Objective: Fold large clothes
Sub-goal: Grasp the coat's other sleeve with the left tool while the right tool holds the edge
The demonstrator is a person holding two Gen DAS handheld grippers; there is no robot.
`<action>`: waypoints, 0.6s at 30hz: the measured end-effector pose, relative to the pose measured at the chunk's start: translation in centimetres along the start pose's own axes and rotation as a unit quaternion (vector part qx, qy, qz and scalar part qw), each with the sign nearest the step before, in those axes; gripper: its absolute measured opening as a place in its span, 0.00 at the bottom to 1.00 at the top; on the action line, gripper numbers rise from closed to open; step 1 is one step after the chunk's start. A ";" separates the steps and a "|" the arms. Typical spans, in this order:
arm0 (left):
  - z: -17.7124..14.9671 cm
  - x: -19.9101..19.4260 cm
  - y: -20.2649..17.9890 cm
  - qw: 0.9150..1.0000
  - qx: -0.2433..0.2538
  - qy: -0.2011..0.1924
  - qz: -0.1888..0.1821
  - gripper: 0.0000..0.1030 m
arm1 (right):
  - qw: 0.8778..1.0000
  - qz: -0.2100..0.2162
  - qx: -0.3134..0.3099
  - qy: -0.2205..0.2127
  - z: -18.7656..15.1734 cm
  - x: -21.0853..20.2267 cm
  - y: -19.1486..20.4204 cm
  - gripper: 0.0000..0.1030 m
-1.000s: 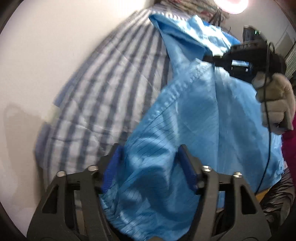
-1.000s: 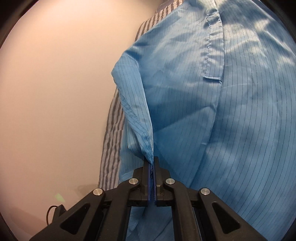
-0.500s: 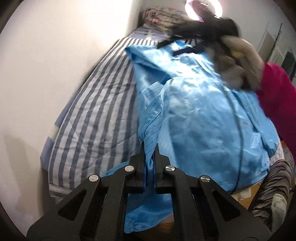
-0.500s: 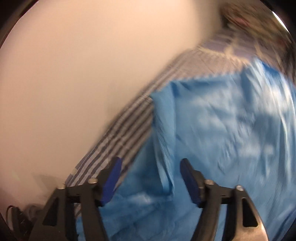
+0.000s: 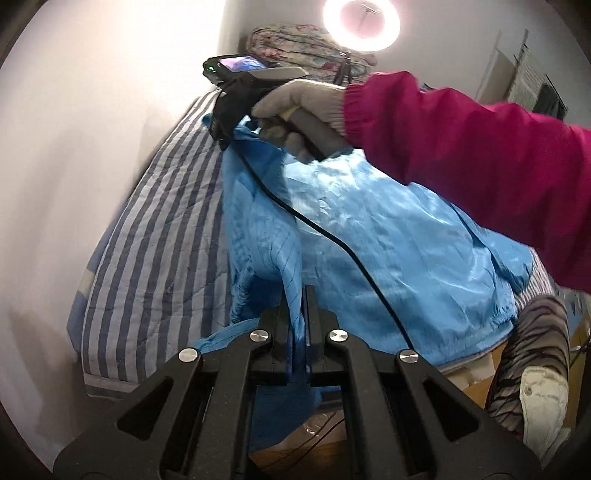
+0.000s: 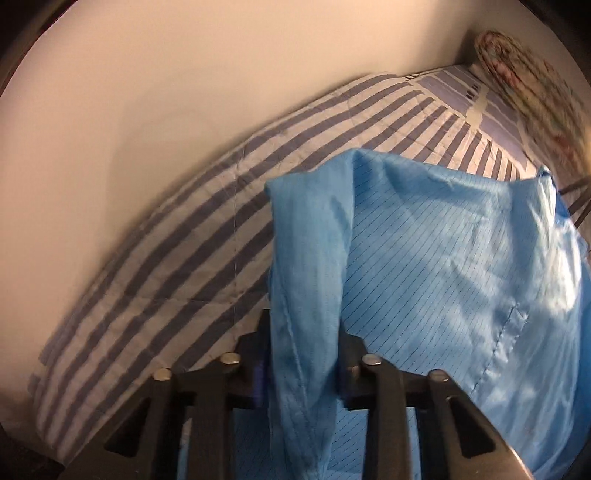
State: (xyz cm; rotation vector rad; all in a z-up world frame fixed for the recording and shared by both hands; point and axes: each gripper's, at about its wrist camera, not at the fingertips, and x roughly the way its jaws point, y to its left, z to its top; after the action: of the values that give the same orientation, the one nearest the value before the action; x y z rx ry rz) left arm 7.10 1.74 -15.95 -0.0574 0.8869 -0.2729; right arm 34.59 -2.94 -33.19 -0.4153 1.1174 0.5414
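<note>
A large light-blue pinstriped garment (image 5: 388, 236) lies spread over the striped bed (image 5: 155, 236). My left gripper (image 5: 297, 295) is shut on a raised fold of it near the bed's foot, and the cloth hangs down from the pads. In the right wrist view, my right gripper (image 6: 303, 332) has a thick folded band of the blue garment (image 6: 443, 280) filling the gap between its fingers while its jaws are closing. In the left wrist view, a gloved hand (image 5: 299, 107) in a magenta sleeve holds that gripper down at the garment's far end.
A pale wall (image 5: 74, 147) runs along the bed's left side. A floral bundle (image 5: 295, 40) and a ring lamp (image 5: 362, 22) stand at the head. A black cable (image 5: 332, 240) trails across the garment. A leg in striped trousers (image 5: 532, 354) is at lower right.
My left gripper closed on the fabric and rose. My right gripper let go of the edge it held, opened, swung to the garment's far end, and now has a thick fold between its jaws.
</note>
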 end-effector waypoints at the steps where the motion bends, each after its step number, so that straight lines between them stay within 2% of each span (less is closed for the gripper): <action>1: 0.0 -0.1 -0.4 1.000 0.009 0.000 -0.001 0.01 | 1.000 0.010 0.009 -0.003 0.0 -0.1 -0.4 0.14; 2: 0.0 -0.1 -0.9 1.000 0.018 0.001 -0.005 0.01 | 0.999 0.028 0.026 -0.010 -0.1 -0.5 -1.3 0.10; 4: 0.0 -0.1 -1.9 0.999 0.034 0.004 -0.011 0.01 | 0.996 0.066 0.061 -0.024 -0.4 -1.4 -3.3 0.08; 7: -0.3 0.2 -4.0 0.998 0.066 0.010 -0.019 0.00 | 0.983 0.128 0.125 -0.049 -1.7 -2.4 -7.1 0.07; 10: -0.7 0.6 -6.3 0.994 0.100 0.018 -0.026 0.00 | 0.960 0.192 0.193 -0.070 -3.8 -2.9 -11.0 0.06; 13: -1.1 1.4 -8.1 0.991 0.121 0.031 -0.039 0.00 | 0.929 0.256 0.254 -0.085 -6.7 -2.6 -14.8 0.07; 18: -2.3 3.6 -10.7 0.985 0.152 0.061 -0.055 0.00 | 0.931 0.188 0.303 -0.078 -9.5 -2.2 -19.2 0.18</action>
State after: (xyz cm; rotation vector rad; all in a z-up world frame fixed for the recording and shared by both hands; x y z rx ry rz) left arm 5.23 -9.34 -18.42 0.1960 0.9568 -0.5163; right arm 38.46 -24.11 -33.93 0.3819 1.1498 0.5194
